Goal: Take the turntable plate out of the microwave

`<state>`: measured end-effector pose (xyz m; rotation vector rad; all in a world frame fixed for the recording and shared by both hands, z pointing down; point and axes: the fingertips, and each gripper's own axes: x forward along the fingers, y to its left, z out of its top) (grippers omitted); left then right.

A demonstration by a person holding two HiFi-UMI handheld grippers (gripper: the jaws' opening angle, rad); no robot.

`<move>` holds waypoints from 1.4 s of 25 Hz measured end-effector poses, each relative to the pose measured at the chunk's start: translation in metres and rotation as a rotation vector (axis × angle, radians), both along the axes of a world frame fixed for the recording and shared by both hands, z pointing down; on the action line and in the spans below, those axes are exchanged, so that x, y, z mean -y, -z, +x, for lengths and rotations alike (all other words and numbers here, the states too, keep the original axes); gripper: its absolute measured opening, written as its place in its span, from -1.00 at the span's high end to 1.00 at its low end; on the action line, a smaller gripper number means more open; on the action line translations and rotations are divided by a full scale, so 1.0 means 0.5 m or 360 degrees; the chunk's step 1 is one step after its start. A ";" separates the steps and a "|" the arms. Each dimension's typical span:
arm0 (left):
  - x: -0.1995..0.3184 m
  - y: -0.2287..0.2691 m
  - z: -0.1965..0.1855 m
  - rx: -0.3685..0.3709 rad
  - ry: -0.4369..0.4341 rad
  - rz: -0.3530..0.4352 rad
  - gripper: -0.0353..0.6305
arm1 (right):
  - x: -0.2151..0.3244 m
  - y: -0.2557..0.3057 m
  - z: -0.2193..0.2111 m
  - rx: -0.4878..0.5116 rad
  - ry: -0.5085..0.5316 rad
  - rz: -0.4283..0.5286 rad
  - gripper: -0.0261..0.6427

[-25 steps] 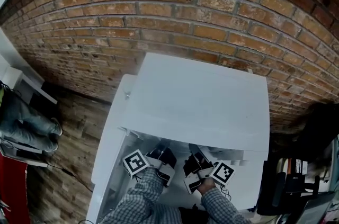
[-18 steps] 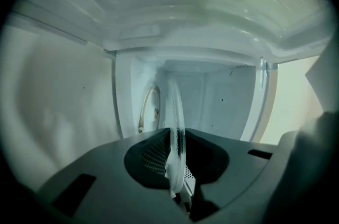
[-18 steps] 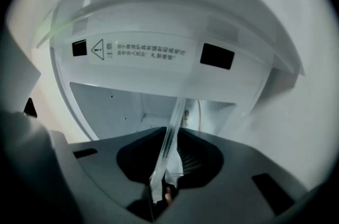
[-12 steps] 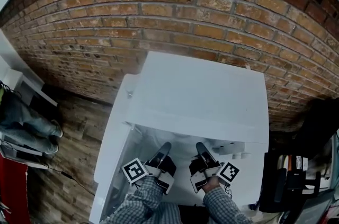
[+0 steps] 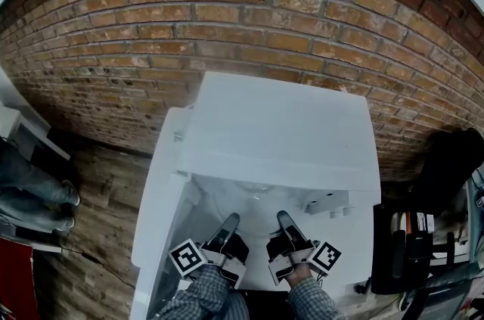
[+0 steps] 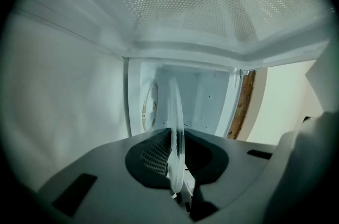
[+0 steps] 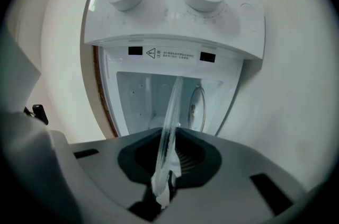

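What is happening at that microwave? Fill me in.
A person holds a gripper in each hand at the open white microwave. The left gripper and the right gripper each pinch the rim of the clear turntable plate between their fingers; the right one's have just been closing on it. The plate is at the cavity's mouth.

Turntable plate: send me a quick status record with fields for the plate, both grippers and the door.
plate: clear glass turntable plate, held by its rim at the mouth of the microwave
left gripper: shut on the plate's rim
right gripper: jaws have just been closing, now shut on the rim
door: open, swung out to the left
extraction: how far out the plate is cannot be told
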<state>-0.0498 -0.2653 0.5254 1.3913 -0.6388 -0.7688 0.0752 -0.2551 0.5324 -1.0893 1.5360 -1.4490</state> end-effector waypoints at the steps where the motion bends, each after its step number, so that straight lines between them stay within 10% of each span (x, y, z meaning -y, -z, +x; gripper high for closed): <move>1: -0.003 0.001 -0.001 0.0003 -0.0005 0.0009 0.77 | -0.004 0.001 0.000 -0.0005 -0.0008 0.0007 0.78; 35: -0.462 0.143 0.062 -0.0031 -0.0016 0.0171 0.77 | -0.470 0.140 0.059 -0.0042 -0.0042 0.0122 0.78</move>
